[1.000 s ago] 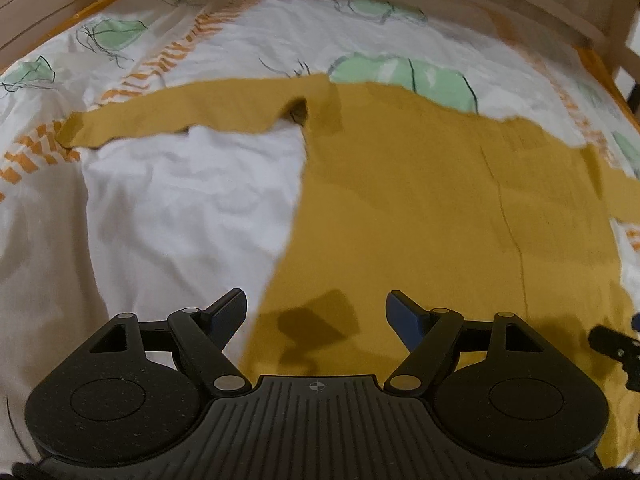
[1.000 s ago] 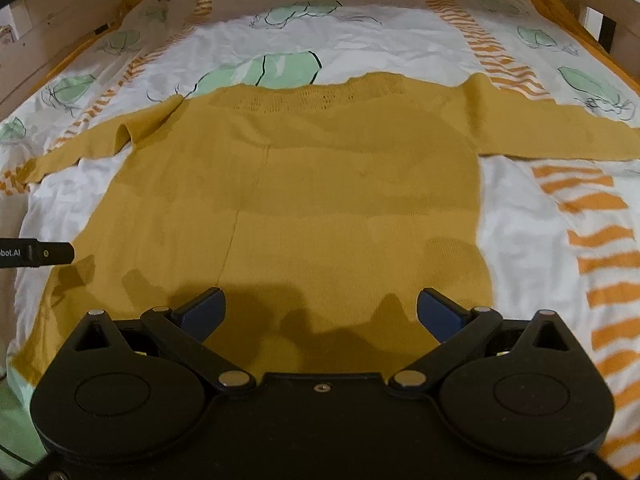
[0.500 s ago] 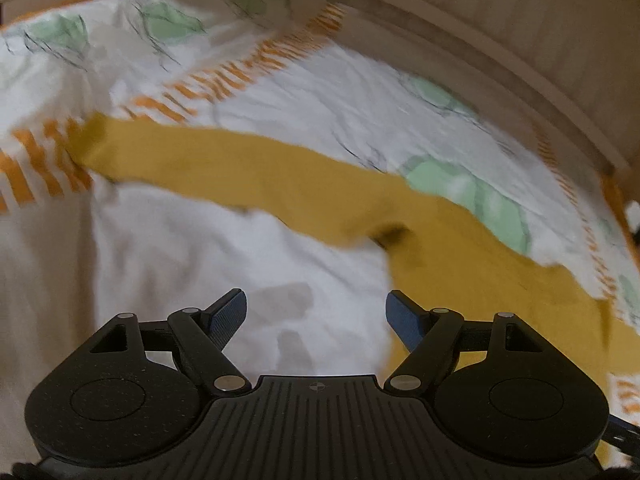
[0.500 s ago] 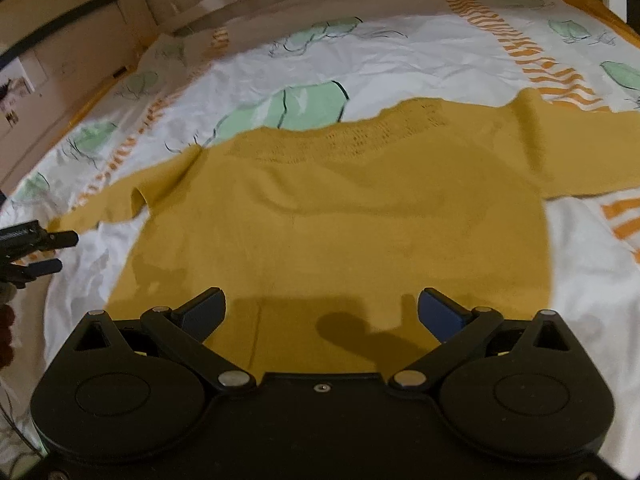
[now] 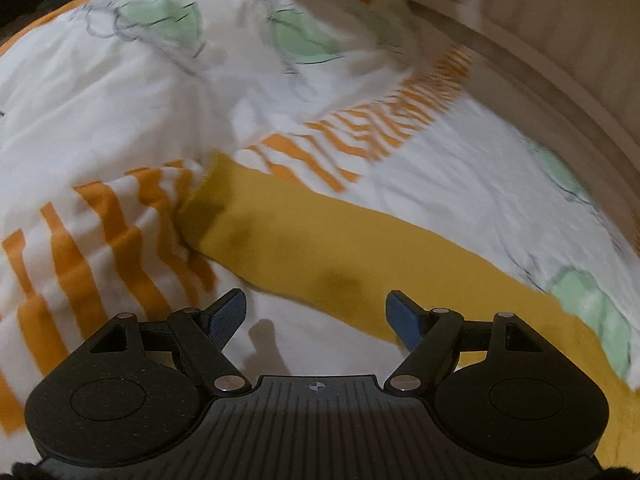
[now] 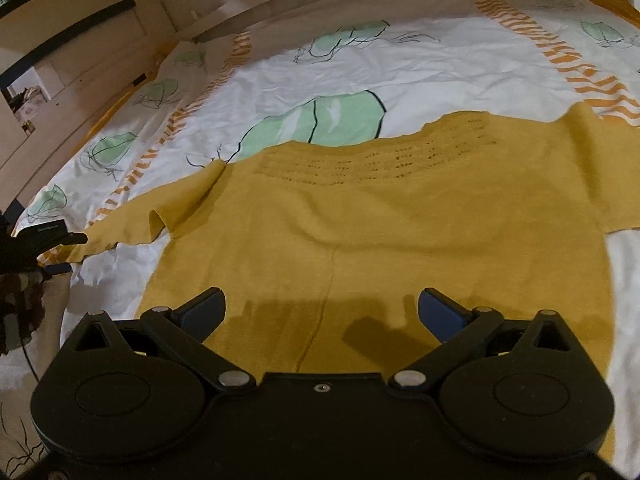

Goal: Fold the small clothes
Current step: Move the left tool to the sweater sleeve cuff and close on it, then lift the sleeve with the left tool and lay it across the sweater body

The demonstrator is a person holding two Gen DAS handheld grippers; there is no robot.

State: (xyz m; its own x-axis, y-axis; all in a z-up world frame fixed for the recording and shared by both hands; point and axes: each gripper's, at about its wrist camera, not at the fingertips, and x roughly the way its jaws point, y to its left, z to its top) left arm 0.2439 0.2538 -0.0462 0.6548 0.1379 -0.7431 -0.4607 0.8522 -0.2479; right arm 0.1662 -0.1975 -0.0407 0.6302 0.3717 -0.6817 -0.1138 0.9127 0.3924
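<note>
A mustard-yellow knit sweater (image 6: 380, 220) lies spread flat on the bed, its neckline toward the headboard. Its left sleeve (image 5: 304, 240) stretches diagonally across the left wrist view and ends in a cuff (image 5: 212, 196) on the orange stripes. My left gripper (image 5: 316, 316) hovers open just short of that sleeve, with nothing between its blue pads. In the right wrist view the left gripper (image 6: 44, 244) shows at the far left by the sleeve end. My right gripper (image 6: 320, 312) is open above the sweater's lower body, empty.
The bed carries a white duvet (image 6: 420, 64) with green leaf prints and orange stripe bands (image 5: 120, 248). A wooden bed frame (image 6: 120, 32) runs along the far and left sides. A padded headboard (image 5: 580, 20) rises at the right of the left wrist view.
My left gripper swung left from the sweater's body along the sleeve to near the cuff, rolling as it went. The right view drifted a little, closer over the sweater's body. Both grippers stayed open.
</note>
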